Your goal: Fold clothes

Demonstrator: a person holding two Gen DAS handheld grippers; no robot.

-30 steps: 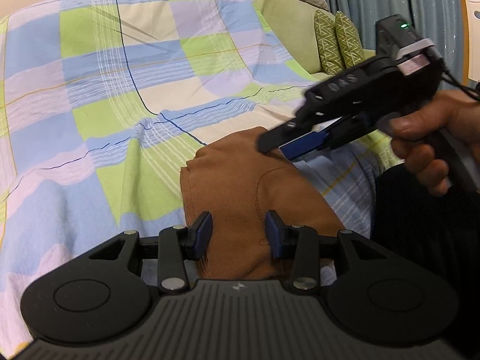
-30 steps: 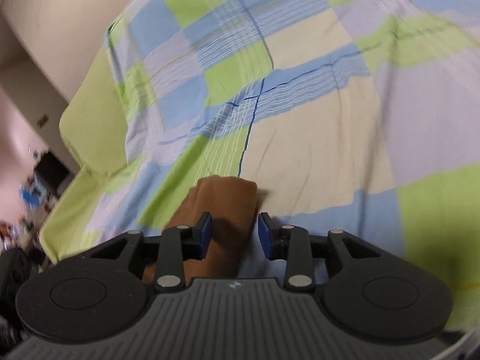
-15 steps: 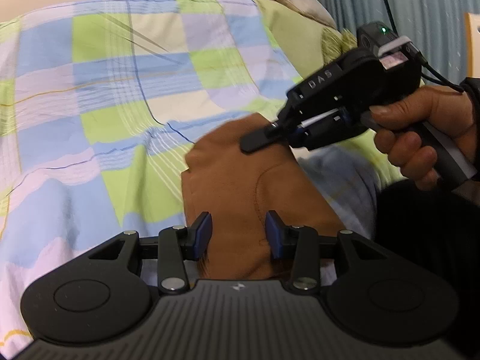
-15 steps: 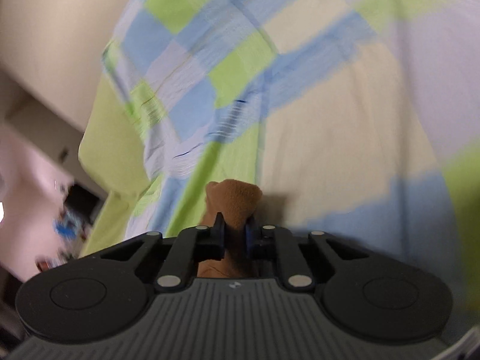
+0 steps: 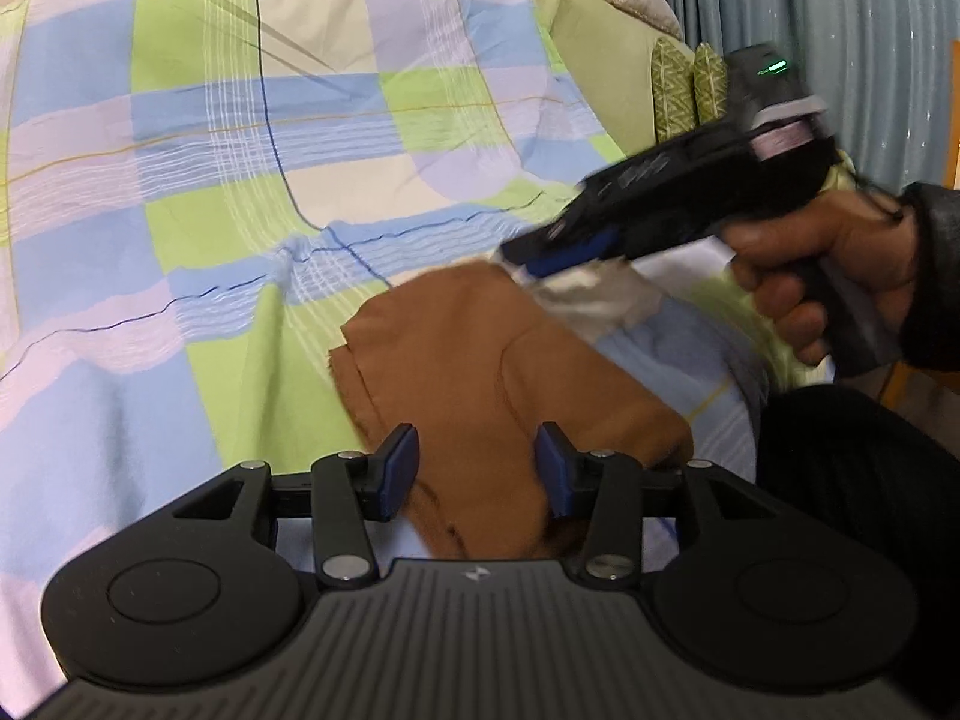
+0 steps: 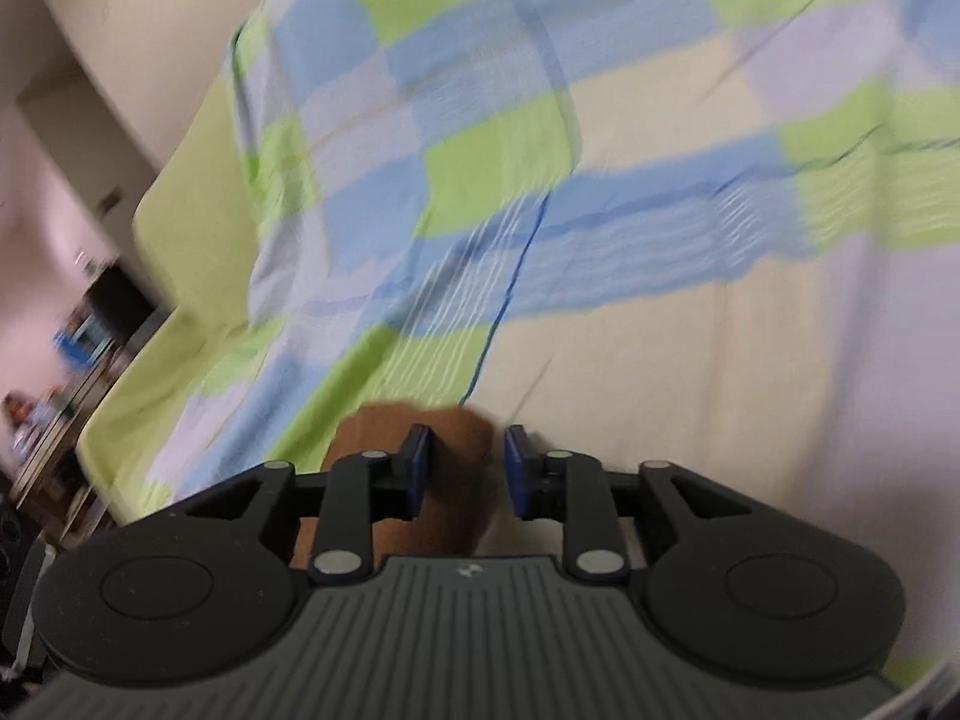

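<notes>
Two grippers work over a folded brown garment lying on my checked bedspread. My right gripper, pinched shut on the soft cloth half a second ago, now has its fingers apart around the fold. My left gripper stays spread over the garment's near edge.

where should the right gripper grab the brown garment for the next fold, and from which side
Probably the far corner of the brown garment, where pale lining shows. It is a thin edge at the right gripper, whose jaws are open around it. Come in low from the right, along the checked bedspread. The left gripper sits open over the near end.
</notes>
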